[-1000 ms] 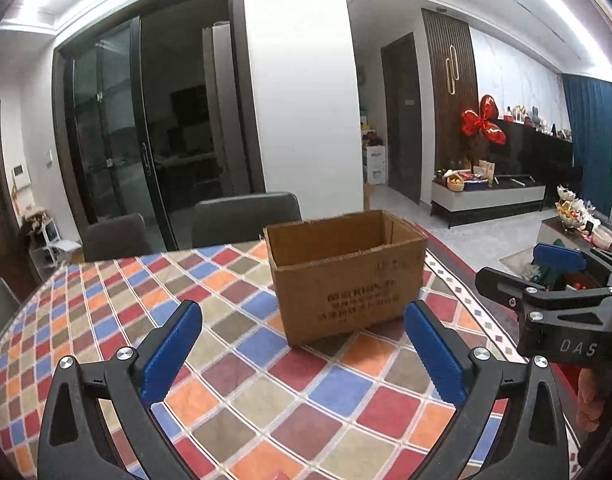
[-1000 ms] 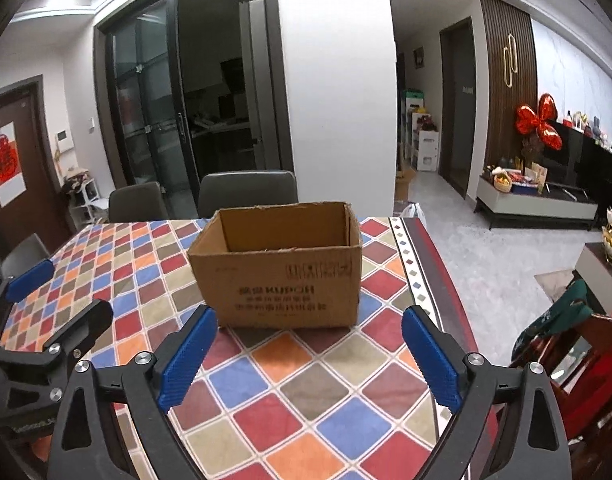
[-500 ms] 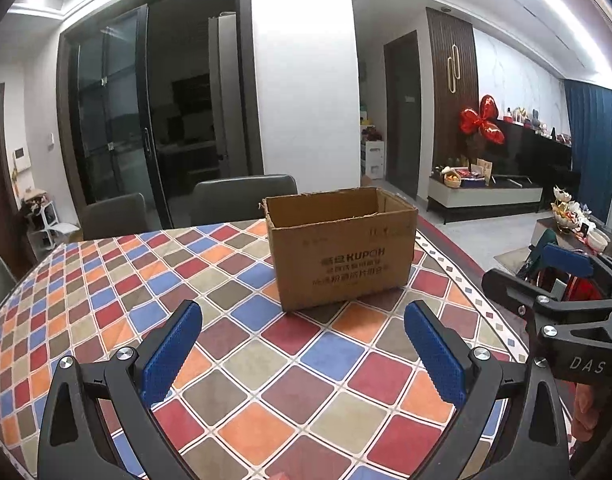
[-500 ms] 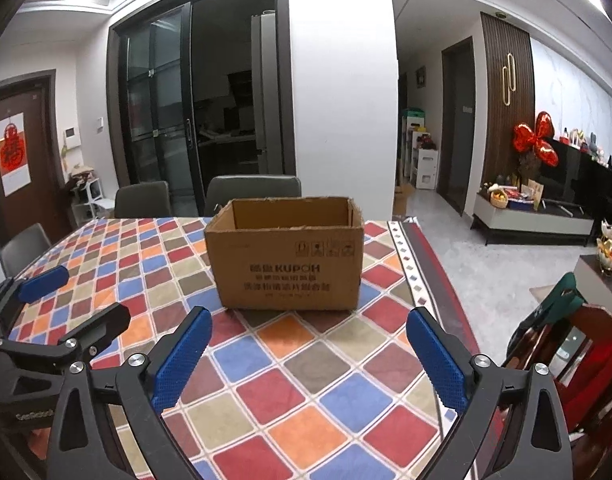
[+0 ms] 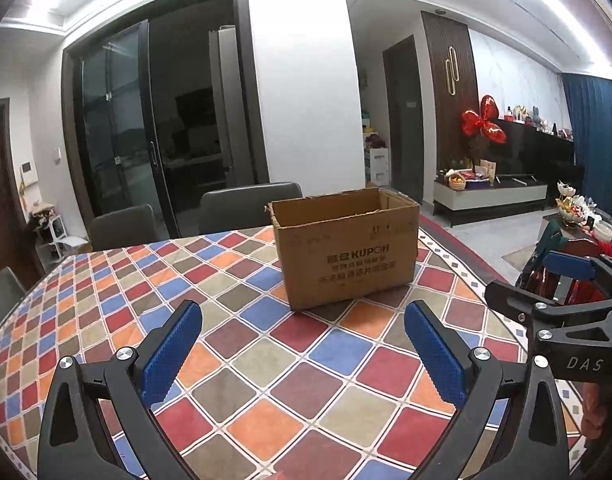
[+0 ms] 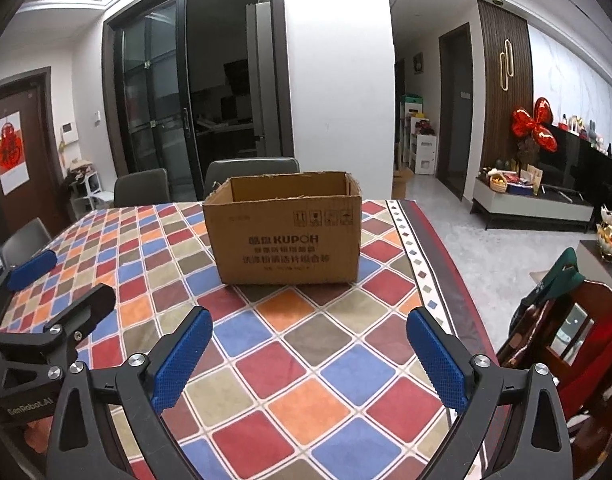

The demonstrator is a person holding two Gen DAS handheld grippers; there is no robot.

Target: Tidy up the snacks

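Presently, both tools hang above the tabletop (image 6: pixel 301 364), which wears a chequered cloth of red, blue, orange and tan. The left tool (image 5: pixel 303 354) is released, blue pads spread wide, nothing between them. The right tool (image 6: pixel 309 354) is likewise released and empty.

Task thing in sight: an open-topped cardboard box (image 6: pixel 283 232), upright on the cloth toward the far right part of the tabletop, ahead of both tools and well apart from them. Its flaps are gone or folded in; the rim looks ragged. Neither view looks over the rim, so its contents cannot be told. No loose snacks show on the cloth in either view.

Judgement: this scene fits either snacks already in the box or snacks waiting out of view. For any handling near the box, keep the pads wide on approach and come over the rim from above, since the thin cardboard wall would likely buckle or slide if nudged from the side.

Writing: box front reads "KUPOH" with Chinese characters beside and in lines beneath, too small to read surely; small handling pictograms sit above at the right. The right tool's body reads "DAS" in the left view; the left tool's body reads "GenRobot.AI" in the right view.
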